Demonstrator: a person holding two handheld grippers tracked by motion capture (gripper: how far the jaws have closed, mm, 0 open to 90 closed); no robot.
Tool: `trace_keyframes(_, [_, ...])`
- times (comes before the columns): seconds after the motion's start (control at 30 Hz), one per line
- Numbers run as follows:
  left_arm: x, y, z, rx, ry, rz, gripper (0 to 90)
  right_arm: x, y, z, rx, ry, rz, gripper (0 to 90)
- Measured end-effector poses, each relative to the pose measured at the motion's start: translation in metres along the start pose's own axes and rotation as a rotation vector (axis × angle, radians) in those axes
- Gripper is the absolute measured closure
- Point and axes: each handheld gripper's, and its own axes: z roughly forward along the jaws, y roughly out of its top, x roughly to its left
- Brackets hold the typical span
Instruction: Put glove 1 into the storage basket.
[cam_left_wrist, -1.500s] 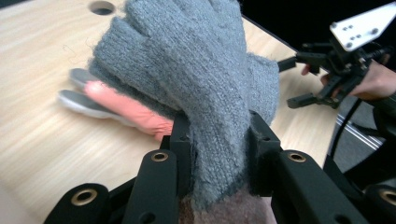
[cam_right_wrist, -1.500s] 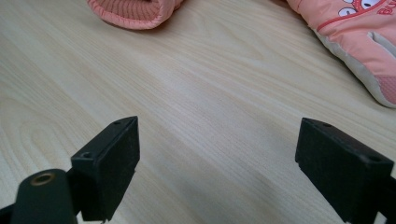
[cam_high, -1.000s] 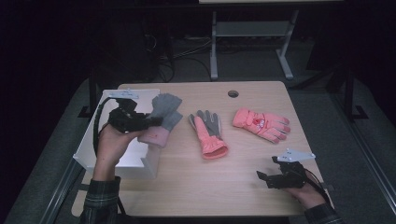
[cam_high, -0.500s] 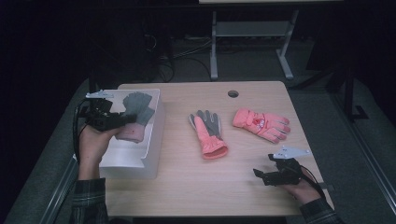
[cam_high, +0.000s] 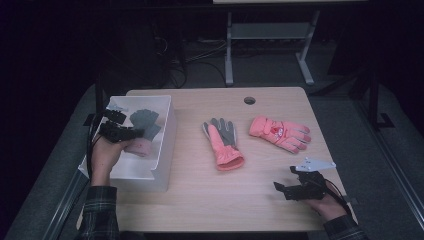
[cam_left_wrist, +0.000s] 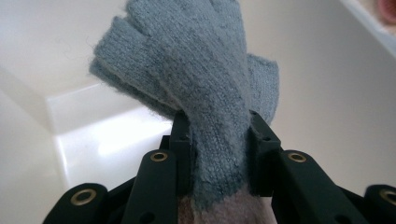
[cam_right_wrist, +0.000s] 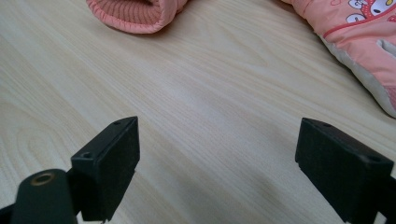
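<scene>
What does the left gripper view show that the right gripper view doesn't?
Left gripper view: a grey glove with a pink cuff, clamped between the jaws of the left gripper, inside a white box.
Right gripper view: the right gripper with jaws wide apart and nothing between them, above the wooden table, plus two pink gloves ahead.
Shared: black jaws rising from the bottom.

Plaid flannel sleeves (cam_high: 100, 212), black left gripper (cam_high: 131, 132) with brass-ringed screw holes, grey three-cornered plate (cam_high: 315, 163)
</scene>
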Motion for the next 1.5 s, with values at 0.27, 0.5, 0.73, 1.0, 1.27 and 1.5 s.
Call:
trace_keyframes(0.27, [0.013, -0.011, 0.016, 0.057, 0.05, -0.026, 68.4, -0.001, -0.001, -0.001, -0.006, -0.004, 0.001, 13.6])
trace_keyframes(0.5, [0.019, -0.019, 0.026, 0.098, 0.07, -0.041, 67.6, -0.002, -0.001, -0.001, -0.011, -0.009, -0.006, 13.6])
trace_keyframes(0.73, [0.022, -0.027, 0.037, 0.135, 0.08, -0.045, 66.0, -0.001, -0.001, -0.001, -0.012, -0.004, -0.003, 13.6])
trace_keyframes(1.0, [0.023, -0.031, 0.044, 0.158, 0.074, -0.073, 57.5, -0.001, -0.001, -0.002, -0.012, -0.003, -0.006, 13.6])
trace_keyframes(1.27, [0.021, -0.032, 0.053, 0.185, 0.083, -0.093, 31.3, -0.001, -0.001, -0.002, -0.012, -0.002, -0.011, 13.6])
trace_keyframes(1.5, [0.016, -0.023, 0.035, 0.103, 0.082, -0.098, 22.9, -0.001, -0.001, -0.002, -0.014, -0.001, -0.011, 13.7])
